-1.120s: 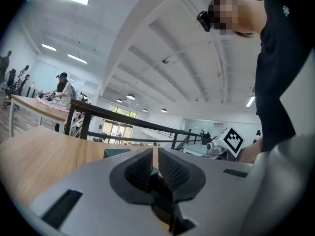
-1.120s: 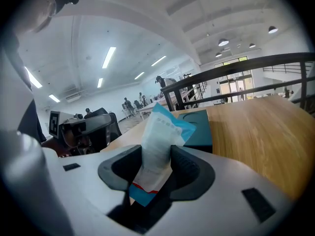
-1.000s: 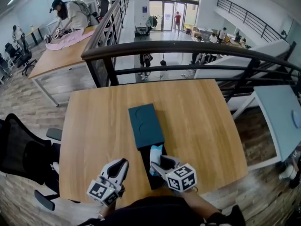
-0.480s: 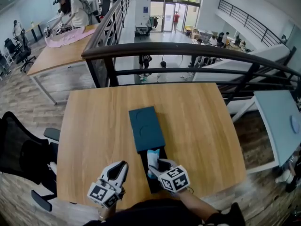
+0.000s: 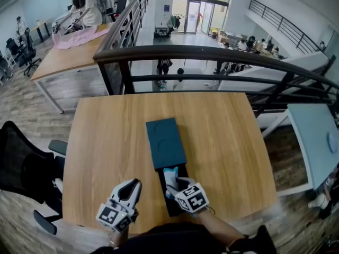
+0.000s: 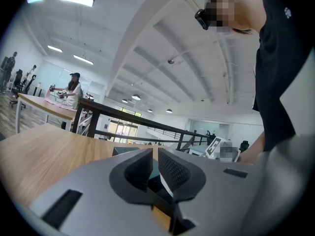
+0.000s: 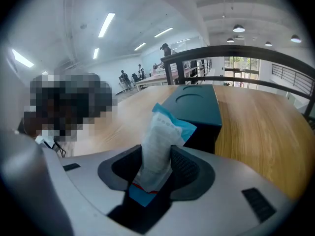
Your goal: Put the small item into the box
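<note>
Packet (image 7: pixel 158 139) in R claw (image 7: pixel 156 157) over open box (image 5: pixel 168 208), teal lid (image 5: pixel 165 142) at far end.

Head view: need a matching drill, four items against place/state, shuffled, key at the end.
Items
1. white-and-blue plastic packet
2. dark teal rectangular lid
3. black box base
4. left gripper

Place or state
A. nothing between its jaws, left of the box
B. sits over the box's far end
C. clamped in the right gripper
D. near end uncovered, under the right gripper

Pairs: 1-C, 2-B, 3-D, 4-A
</note>
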`<state>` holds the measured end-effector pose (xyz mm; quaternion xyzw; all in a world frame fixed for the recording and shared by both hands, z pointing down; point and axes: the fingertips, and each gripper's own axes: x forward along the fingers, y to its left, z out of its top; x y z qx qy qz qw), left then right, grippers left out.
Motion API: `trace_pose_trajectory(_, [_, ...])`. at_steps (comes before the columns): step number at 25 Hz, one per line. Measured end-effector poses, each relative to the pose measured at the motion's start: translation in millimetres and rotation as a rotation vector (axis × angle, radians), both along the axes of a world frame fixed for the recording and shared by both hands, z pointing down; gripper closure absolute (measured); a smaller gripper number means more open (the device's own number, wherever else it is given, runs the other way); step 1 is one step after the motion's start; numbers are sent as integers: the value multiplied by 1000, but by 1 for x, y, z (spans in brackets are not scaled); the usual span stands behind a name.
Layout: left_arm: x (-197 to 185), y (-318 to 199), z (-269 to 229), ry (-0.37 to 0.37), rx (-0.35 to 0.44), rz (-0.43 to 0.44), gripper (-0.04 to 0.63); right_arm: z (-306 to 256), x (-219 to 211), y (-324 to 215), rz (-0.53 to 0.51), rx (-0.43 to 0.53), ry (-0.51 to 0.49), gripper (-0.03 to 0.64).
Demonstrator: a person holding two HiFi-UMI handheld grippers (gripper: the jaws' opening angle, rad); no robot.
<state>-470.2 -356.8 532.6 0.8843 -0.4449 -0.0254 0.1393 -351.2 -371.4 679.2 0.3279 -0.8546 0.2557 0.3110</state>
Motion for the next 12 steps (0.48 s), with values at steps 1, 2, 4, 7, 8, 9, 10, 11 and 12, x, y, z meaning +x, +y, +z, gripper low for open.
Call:
trace_pose_trajectory(1, [1, 0, 0, 0, 2, 1, 572, 1, 1, -1, 2, 0, 6, 431])
trace_pose_trajectory(2, [2, 0, -1, 0, 3, -1, 572, 2, 1, -2, 1, 0, 12, 431])
trace_pose_trajectory(4, [2, -1, -2, 3, 3, -6, 572, 5, 1, -3, -7, 0, 31, 431])
trace_pose_trajectory(7, [1, 0, -3, 1, 1, -7, 572, 7, 0, -1, -25, -7, 76, 431])
trace_pose_trajectory(8, [2, 0, -3, -1, 1, -6, 572, 7, -1, 0, -31, -15, 91, 430])
trace_pose_trajectory(9, [1, 1, -3, -4, 0, -6, 572, 8, -1, 1, -38, -23, 104, 430])
trace_pose_trajectory(10, [1, 1, -3, -6, 1, -6, 572, 9, -2, 1, -46, -28, 117, 430])
trace_pose_trajectory(11, [0, 0, -3, -8, 3, -7, 572, 10, -3, 1, -55, -30, 127, 429])
trace_pose_trajectory(12, [0, 0, -3, -8, 6, -8, 572, 11, -5, 2, -62, -28, 130, 428])
